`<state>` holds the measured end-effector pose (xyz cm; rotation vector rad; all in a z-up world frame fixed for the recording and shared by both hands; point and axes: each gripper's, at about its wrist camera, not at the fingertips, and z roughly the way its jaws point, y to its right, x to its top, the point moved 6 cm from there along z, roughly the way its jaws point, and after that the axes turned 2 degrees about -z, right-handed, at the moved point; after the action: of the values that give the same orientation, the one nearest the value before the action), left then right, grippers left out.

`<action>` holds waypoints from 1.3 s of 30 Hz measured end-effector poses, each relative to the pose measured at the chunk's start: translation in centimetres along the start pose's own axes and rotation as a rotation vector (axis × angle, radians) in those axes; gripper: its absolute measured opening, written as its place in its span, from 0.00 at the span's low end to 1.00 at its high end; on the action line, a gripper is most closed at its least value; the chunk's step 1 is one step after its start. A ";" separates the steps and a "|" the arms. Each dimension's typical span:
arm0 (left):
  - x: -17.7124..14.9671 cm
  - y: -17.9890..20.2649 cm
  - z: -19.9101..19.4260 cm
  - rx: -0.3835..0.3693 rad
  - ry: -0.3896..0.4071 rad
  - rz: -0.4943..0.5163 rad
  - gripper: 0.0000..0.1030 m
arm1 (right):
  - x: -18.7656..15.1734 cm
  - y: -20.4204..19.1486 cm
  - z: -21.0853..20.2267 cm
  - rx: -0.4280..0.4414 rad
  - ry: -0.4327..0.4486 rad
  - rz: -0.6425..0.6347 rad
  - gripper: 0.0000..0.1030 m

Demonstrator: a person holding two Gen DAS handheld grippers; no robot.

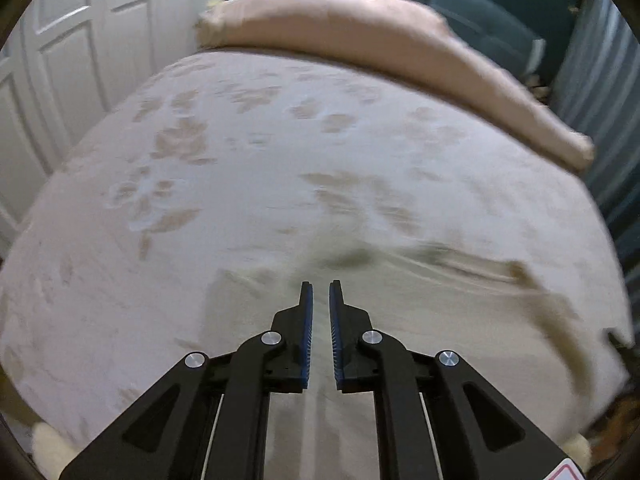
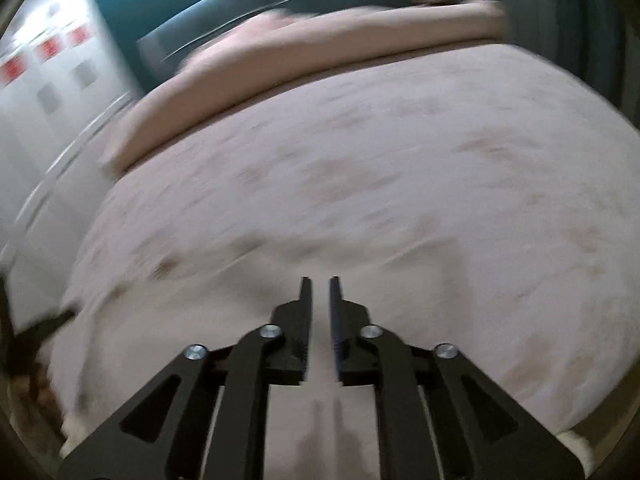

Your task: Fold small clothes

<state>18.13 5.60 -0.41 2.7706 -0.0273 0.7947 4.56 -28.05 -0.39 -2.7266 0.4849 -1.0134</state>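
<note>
A pale cream garment (image 1: 420, 300) lies on the bed near its front edge, under and ahead of my left gripper (image 1: 321, 286); its outline is blurred and hard to tell from the bedspread. It also shows faintly in the right wrist view (image 2: 320, 264). My left gripper hovers above it with its jaws nearly together and nothing between them. My right gripper (image 2: 320, 282) hovers over the same cloth, jaws nearly together, empty. The other gripper shows as a dark shape at the right edge of the left wrist view (image 1: 620, 344) and at the left edge of the right wrist view (image 2: 48, 328).
The bed (image 1: 240, 160) has a whitish bedspread with a faint tan leaf print. A long pink pillow roll (image 1: 380, 40) lies along the far edge. White panelled doors (image 1: 80, 60) stand on the left, a teal headboard (image 1: 480, 8) behind. Both views are motion-blurred.
</note>
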 end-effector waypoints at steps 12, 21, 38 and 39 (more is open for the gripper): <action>-11.8 -1.6 0.5 0.078 -0.192 0.120 0.15 | -11.1 -2.5 0.9 0.015 -0.243 -0.183 0.11; -12.4 -2.6 0.4 0.130 -0.190 0.064 0.11 | 3.0 5.2 0.5 -0.131 0.025 -0.026 0.73; -12.0 -3.0 1.0 0.125 -0.214 -0.003 0.11 | 2.9 10.2 10.5 -0.141 -0.197 0.080 0.10; -12.0 -2.9 0.9 0.131 -0.214 0.006 0.11 | 3.1 9.9 10.0 -0.149 -0.166 0.064 0.10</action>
<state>8.66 7.56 -8.08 2.9690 -0.0239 0.5152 11.05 -37.71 -8.90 -2.8735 0.6366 -0.7549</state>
